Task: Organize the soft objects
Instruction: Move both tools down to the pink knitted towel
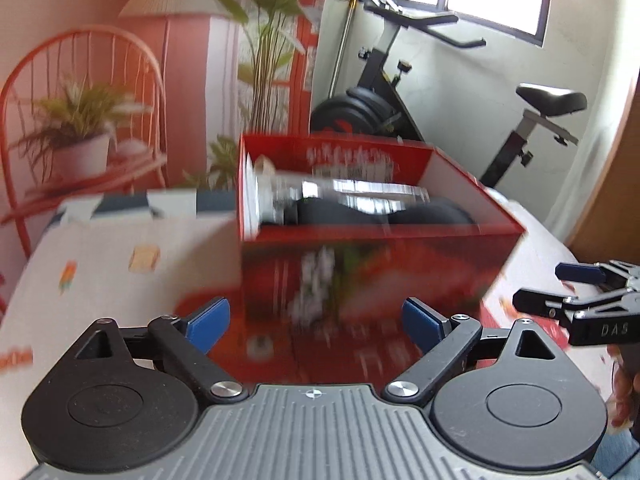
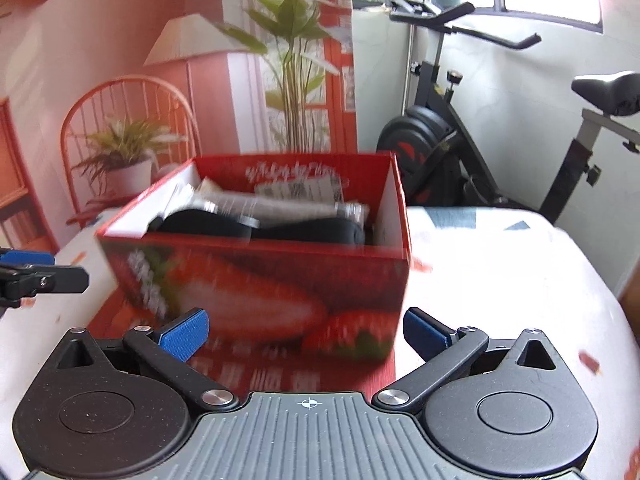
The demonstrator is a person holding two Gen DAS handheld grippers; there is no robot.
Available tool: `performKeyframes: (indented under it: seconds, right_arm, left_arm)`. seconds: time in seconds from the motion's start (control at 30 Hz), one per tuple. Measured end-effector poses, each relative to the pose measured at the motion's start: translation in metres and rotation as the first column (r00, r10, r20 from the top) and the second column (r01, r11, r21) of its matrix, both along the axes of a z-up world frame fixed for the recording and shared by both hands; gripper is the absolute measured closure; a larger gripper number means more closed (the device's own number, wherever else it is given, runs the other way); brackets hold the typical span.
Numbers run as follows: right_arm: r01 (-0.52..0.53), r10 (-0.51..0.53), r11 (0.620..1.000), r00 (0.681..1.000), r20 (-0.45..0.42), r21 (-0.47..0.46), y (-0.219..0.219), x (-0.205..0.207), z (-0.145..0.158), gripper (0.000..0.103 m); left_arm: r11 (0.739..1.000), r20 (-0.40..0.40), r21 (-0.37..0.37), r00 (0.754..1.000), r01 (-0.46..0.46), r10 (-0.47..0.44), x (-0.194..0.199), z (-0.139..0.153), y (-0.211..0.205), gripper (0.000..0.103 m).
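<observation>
- The red box (image 2: 260,280) stands on the cloth-covered table (image 2: 500,280), near its far edge; inside lie a dark soft bundle (image 2: 312,230) and crinkled clear packets (image 2: 280,204).
- The left gripper (image 1: 316,320) and the right gripper (image 2: 306,330) both gape wide with nothing between the pads, just short of the box's near wall.
- The contents look light, limp and slippery in their wrapping; I would pinch the dark bundle at mid-fold.
- The cardboard box is stiff but light and likely to slide if nudged.
</observation>
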State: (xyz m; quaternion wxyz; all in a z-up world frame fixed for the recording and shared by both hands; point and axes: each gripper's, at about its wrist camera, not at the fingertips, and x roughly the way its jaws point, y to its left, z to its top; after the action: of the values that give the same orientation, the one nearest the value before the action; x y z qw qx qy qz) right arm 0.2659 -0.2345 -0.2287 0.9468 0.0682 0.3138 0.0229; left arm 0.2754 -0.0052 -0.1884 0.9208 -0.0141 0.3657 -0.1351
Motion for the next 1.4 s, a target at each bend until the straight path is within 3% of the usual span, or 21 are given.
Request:
performKeyframes:
  seconds: [0.23, 0.53, 0.73, 0.87, 1.07, 1.4]
  right_arm:
    - [-0.004, 0.002, 1.000, 0.994, -0.107, -0.020, 0.001, -0.054, -0.022, 0.000]
    - [0.007, -0.011, 1.000, 0.978, -0.208, -0.021, 0.003, -0.090, -0.046, 0.000]
    - [-0.013, -0.001, 0.999, 0.964, -0.266, -0.052, 0.007, -0.086, -0.060, 0.000]
    - [-0.029, 0.007, 0.997, 0.961, -0.278, -0.074, 0.011, -0.083, -0.068, 0.002]
    - [-0.064, 0.040, 0.995, 0.956, -0.291, -0.075, 0.016, -0.075, -0.076, 0.011]
    - [-0.060, 0.041, 0.997, 0.952, -0.304, -0.054, 0.017, -0.060, -0.083, 0.010]
  left_arm:
    - [1.000, -0.104, -0.009, 0.994, -0.010, 0.009, -0.054, -0.035, 0.010, 0.009]
    - [1.000, -0.220, -0.012, 0.975, -0.024, 0.020, -0.084, -0.069, 0.007, 0.011]
    - [0.999, -0.244, 0.048, 0.969, -0.023, 0.034, -0.084, -0.082, 0.001, 0.047]
    - [0.998, -0.231, 0.061, 0.973, -0.017, 0.031, -0.086, -0.085, 0.000, 0.058]
    - [0.996, -0.200, 0.081, 0.979, -0.023, 0.039, -0.087, -0.086, 0.001, 0.069]
    - [0.994, -0.173, 0.100, 0.983, -0.047, 0.064, -0.083, -0.088, 0.002, 0.069]
